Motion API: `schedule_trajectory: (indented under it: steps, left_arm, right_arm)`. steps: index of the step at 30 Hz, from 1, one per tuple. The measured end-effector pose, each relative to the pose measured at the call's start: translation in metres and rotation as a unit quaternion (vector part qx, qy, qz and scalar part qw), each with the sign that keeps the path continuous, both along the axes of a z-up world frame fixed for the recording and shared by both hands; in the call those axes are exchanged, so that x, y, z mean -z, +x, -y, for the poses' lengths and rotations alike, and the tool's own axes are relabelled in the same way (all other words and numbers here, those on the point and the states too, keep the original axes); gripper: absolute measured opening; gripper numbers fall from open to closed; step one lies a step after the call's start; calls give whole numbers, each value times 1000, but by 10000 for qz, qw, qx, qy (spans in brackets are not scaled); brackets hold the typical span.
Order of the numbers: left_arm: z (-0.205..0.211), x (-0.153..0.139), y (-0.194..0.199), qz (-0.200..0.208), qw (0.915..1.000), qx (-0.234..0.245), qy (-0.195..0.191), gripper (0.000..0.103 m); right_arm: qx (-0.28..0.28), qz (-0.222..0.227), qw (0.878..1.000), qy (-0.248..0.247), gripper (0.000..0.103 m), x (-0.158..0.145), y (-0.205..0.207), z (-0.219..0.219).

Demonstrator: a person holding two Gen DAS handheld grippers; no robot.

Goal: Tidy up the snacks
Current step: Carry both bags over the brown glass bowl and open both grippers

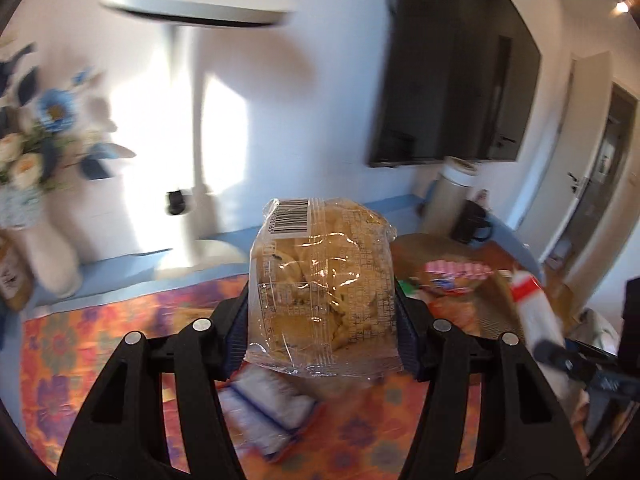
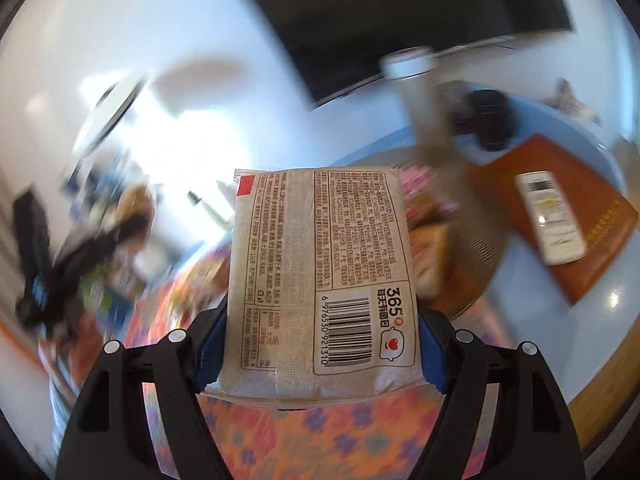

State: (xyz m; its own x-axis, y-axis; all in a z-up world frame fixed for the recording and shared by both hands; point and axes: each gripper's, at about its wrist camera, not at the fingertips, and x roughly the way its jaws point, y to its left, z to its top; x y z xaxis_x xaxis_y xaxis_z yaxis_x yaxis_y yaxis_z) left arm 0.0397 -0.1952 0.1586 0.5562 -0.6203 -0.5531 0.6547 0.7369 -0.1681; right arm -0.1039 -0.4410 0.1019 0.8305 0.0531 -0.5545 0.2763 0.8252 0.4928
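My left claw [image 1: 322, 312], low in the centre of its frame, is clamped on a clear snack packet [image 1: 324, 288], blue pads pressing both sides. My right claw [image 2: 320, 344], also low centre, grips a printed bread pack [image 2: 320, 280], held aloft.

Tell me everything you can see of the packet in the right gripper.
The packet is a flat, rectangular, sealed pouch, beige and matte, back side up, with a centre seam, dense printed text, a red square, "365" and a barcode. The right gripper clamps its near end between blue pads. It is held lifted above the floral cloth.
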Motion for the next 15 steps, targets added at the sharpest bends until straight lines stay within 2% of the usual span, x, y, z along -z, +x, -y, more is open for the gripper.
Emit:
schedule_trajectory:
  steps: [5, 8, 9, 10, 11, 15]
  left_arm:
    - [67, 10, -4, -246, 9989, 391, 34, 60]
    - [96, 20, -1, -361, 9983, 451, 70, 62]
    - [104, 22, -1, -376, 9982, 461, 66, 65]
    - [110, 25, 0, -379, 9981, 483, 55, 77]
    - [114, 28, 3, -399, 9979, 500, 81, 84]
    - [113, 39, 2, -401, 9971, 591, 247, 85]
  right_arm:
    - [533, -7, 9980, 342, 76, 7, 26, 51]
    - [575, -62, 9974, 437, 76, 14, 35, 64]
    - [546, -101, 9975, 434, 77, 18, 42, 65]
    - [519, -190, 9977, 402, 78, 22, 48, 66]
    - [503, -283, 9976, 384, 81, 27, 52, 67]
    - [480, -199, 9976, 454, 81, 33, 46, 71]
